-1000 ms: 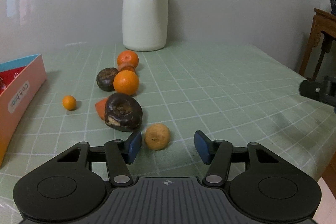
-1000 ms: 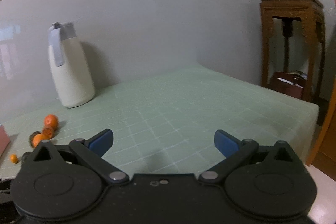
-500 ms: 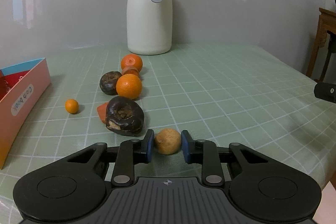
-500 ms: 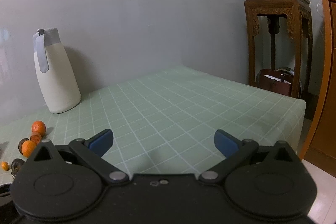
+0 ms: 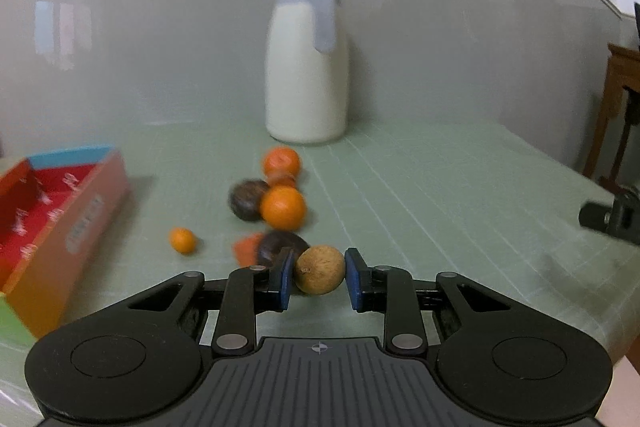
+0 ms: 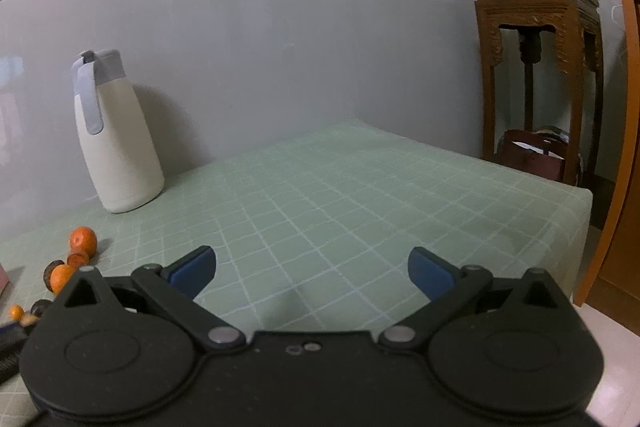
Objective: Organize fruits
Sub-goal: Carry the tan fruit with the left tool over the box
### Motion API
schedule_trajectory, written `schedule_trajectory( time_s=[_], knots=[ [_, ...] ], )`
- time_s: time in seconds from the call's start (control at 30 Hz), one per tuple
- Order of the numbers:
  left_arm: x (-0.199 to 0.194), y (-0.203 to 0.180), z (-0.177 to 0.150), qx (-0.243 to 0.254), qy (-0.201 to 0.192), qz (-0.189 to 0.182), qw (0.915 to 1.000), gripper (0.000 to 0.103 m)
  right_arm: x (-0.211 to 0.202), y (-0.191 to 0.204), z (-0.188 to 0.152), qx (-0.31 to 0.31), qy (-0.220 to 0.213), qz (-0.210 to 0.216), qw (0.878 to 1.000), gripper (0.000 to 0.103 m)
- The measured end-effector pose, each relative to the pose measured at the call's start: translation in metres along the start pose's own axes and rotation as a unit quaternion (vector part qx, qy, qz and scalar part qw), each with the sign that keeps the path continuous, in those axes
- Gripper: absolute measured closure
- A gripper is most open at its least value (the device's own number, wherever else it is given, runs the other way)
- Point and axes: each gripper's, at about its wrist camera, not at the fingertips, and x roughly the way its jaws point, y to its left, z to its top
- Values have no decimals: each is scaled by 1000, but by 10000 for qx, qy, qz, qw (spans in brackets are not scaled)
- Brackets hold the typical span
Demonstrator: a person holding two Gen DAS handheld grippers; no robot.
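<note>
Tan round rough-skinned fruit point(image 5: 320, 269) clamped in left hand-held gripper point(image 5: 317, 278), right hand-held gripper point(image 6: 311, 270) spread apart

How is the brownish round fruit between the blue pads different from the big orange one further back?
The tan fruit is dull, brownish and the smaller one; the orange is bright and bigger. The tan fruit is clamped between the left gripper pads, while the orange lies free on the table, touching a dark fruit. Both are roundish.

Showing on the table point(image 5: 460, 195): four oranges point(image 5: 283, 207), two dark fruits point(image 5: 246, 199), one tan fruit point(image 5: 320, 269), one jug point(image 5: 307, 67), one box point(image 5: 60, 223).
</note>
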Motion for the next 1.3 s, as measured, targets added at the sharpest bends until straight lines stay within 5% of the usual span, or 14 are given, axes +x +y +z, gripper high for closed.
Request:
schedule_trajectory(
  time_s=[0.37, 0.73, 1.3],
  knots=[
    [-31, 99, 12, -234, -459, 1029, 9934, 75, -1, 45, -4, -393, 41, 337, 9987, 0],
    [-25, 212, -8, -872, -226, 1986, 9759, 75, -2, 114, -15, -1018, 81, 853, 9911, 0],
    [-25, 253, -29, -1169, 29, 2647, 9572, 75, -3, 184, -26, -1468, 197, 1490, 9777, 0]
  ],
)
